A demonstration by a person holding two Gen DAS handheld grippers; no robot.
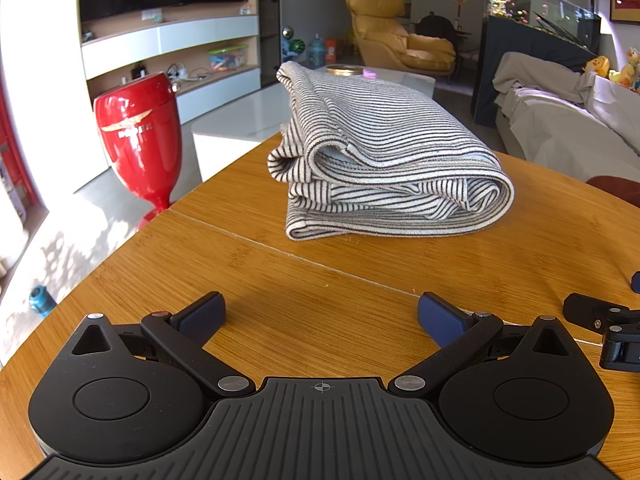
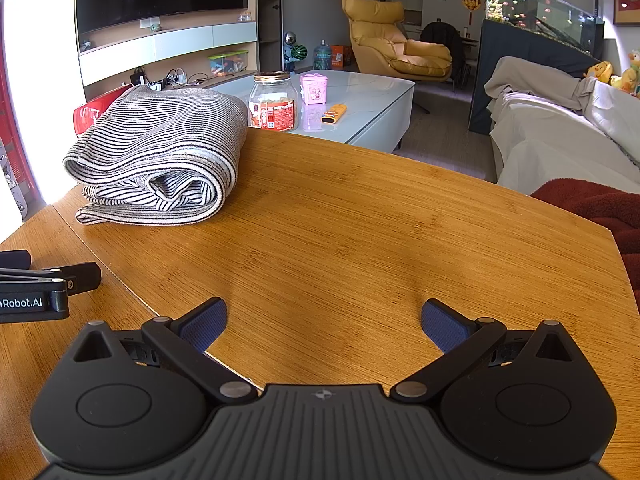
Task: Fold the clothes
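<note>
Folded striped garment on our wooden table, both grippers empty.

From left to right we see the red goblet-shaped stand [image 1: 138, 136] beyond the table [image 1: 360, 288] edge, then the striped garment [image 1: 384, 164] lying folded in layers on the far part of the table, well apart from our left gripper [image 1: 320, 316], jaws spread wide over bare wood; our right gripper [image 2: 324, 322] beside it is equally wide, holding nothing.
</note>
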